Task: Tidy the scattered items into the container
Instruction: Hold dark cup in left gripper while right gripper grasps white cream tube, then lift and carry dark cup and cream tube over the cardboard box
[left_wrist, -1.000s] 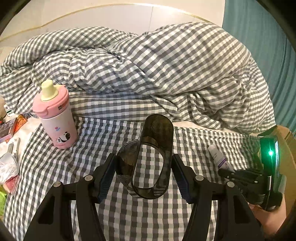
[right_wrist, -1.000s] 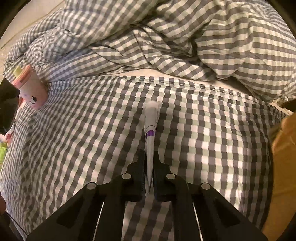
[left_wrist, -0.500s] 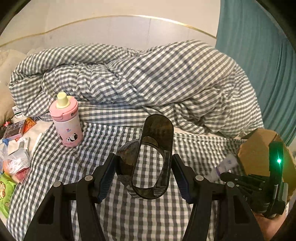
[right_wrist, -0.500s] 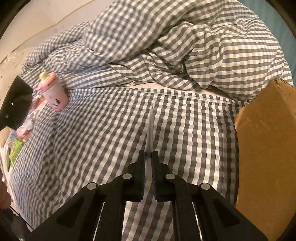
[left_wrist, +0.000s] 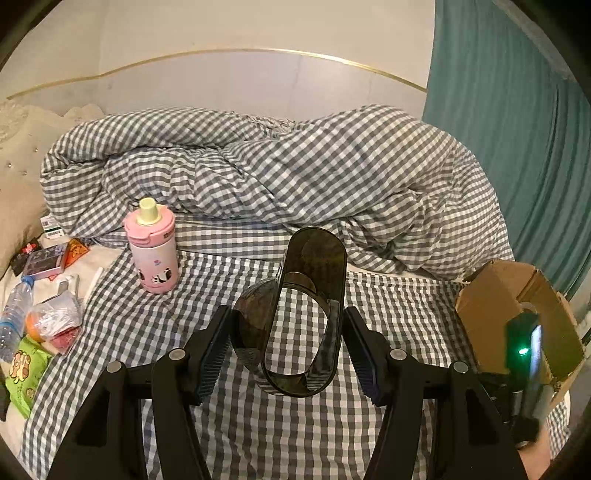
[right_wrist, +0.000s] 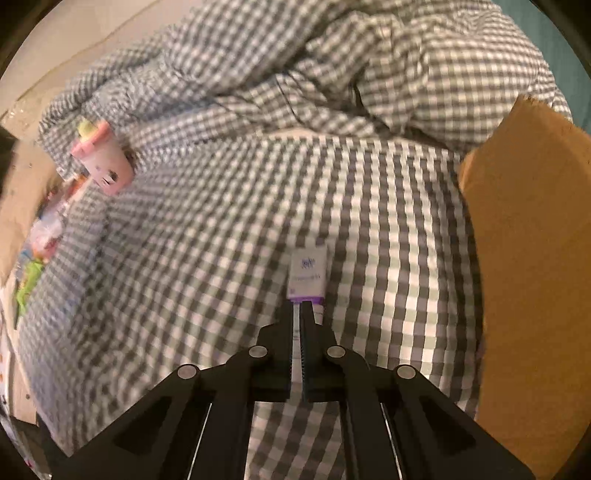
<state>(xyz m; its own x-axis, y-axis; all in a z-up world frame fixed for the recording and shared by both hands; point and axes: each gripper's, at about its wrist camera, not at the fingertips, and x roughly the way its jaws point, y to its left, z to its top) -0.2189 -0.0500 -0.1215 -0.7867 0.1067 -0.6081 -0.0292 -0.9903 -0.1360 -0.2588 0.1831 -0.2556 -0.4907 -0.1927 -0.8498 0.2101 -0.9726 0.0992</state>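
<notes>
In the left wrist view the bottle (left_wrist: 151, 249) stands on the bed (left_wrist: 258, 424) at centre left, the heaped duvet (left_wrist: 277, 177) behind it. Snack packets (left_wrist: 26, 365) lie at the left edge (a jumble). The cardboard box (left_wrist: 491, 306) sits at the right edge, the curtain (left_wrist: 517, 147) above it.

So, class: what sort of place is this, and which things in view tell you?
Most likely a bedroom: a rumpled checked duvet on a bed, a padded headboard behind, and a teal curtain alongside.
</notes>
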